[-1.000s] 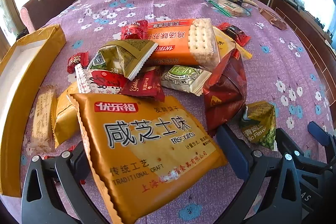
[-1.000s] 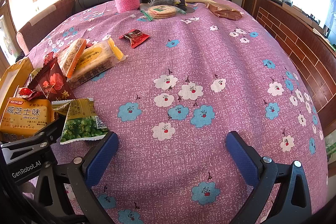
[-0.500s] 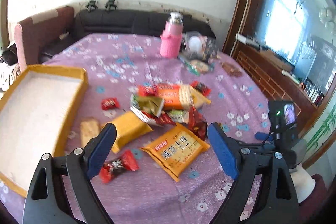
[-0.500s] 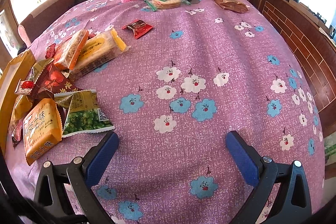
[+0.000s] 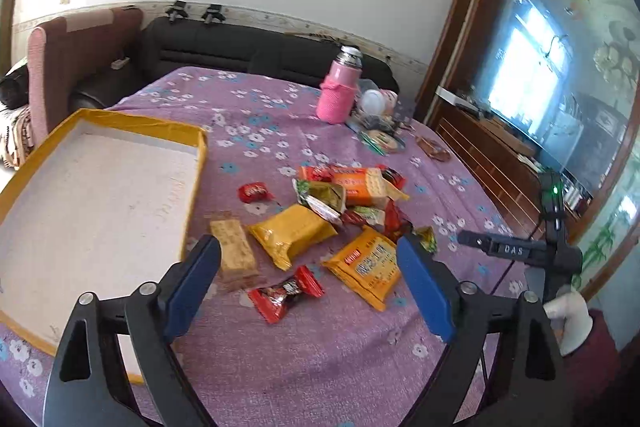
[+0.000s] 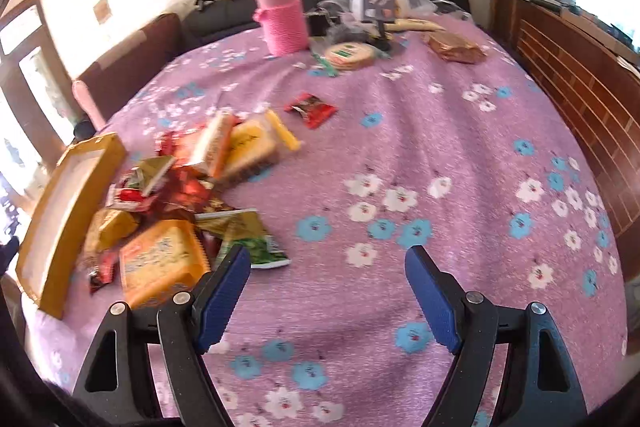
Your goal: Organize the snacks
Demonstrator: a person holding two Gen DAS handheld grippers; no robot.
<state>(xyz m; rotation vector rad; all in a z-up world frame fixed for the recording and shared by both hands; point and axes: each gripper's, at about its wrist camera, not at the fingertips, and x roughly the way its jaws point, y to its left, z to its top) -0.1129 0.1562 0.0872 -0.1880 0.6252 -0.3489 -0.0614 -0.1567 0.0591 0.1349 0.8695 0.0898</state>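
Left wrist view is looking down over a tabletop (image 5: 280,367) draped in a nubby purple cloth printed with white and blue flowers. The left tool (image 5: 308,281) is hanging above it with its ribbed blue pads spread wide apart, gripping nothing. Between and beyond them a loose heap of crinkly foil snacks (image 5: 344,211) is lying near the middle of the tabletop — a flat orange biscuit packet (image 5: 366,267), a puffy yellow pillow pack (image 5: 290,233), a twisted red candy wrapper (image 5: 286,293) and a pale oblong cracker bar (image 5: 234,251). A shallow rectangular cardboard tray (image 5: 192,183) with yellow walls and a white floor is sitting at the left edge, holding nothing. A flask in a pink knitted sleeve (image 5: 338,95) is standing upright toward the far edge.

Right wrist view is showing the right tool (image 6: 328,291) likewise gaping open over bare cloth, the snack heap (image 6: 176,195) just beside its left pad — blurred here.
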